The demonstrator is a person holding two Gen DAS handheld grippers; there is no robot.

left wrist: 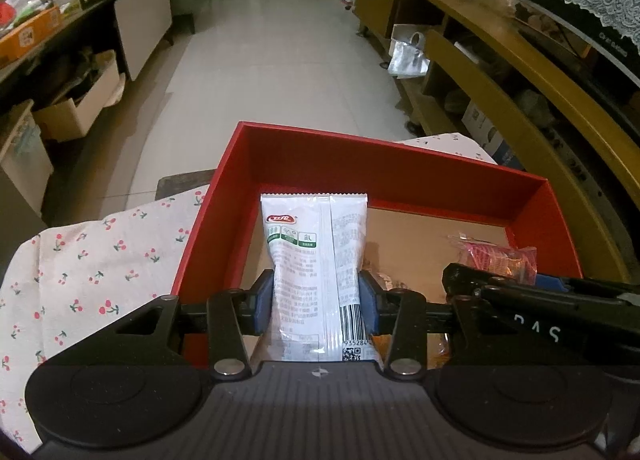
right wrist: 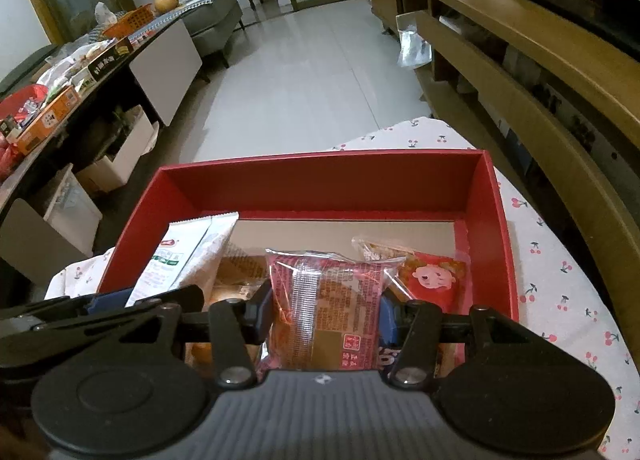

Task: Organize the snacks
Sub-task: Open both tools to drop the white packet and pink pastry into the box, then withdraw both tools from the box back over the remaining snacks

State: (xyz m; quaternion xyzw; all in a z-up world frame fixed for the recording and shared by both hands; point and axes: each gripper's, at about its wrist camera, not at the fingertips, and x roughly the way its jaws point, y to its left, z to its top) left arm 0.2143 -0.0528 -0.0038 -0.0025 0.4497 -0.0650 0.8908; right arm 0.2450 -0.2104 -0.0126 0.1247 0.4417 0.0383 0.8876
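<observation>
A red open box (left wrist: 360, 163) sits on a cherry-print cloth; it also shows in the right wrist view (right wrist: 320, 183). My left gripper (left wrist: 318, 300) is shut on a white snack packet (left wrist: 316, 256) and holds it over the box's left part. The packet also shows in the right wrist view (right wrist: 180, 260). My right gripper (right wrist: 324, 312) is shut on a pink-red clear-wrapped snack (right wrist: 324, 300) over the box's middle. That snack shows in the left wrist view (left wrist: 496, 260), with the right gripper's black body beside it. A red snack with a cartoon face (right wrist: 432, 280) lies in the box.
The cherry-print cloth (left wrist: 88, 268) covers the table under the box. A dark side table (right wrist: 80, 71) with boxes and snacks stands at the left. A long wooden cabinet (right wrist: 540, 59) runs along the right. White tiled floor (left wrist: 280, 59) lies beyond.
</observation>
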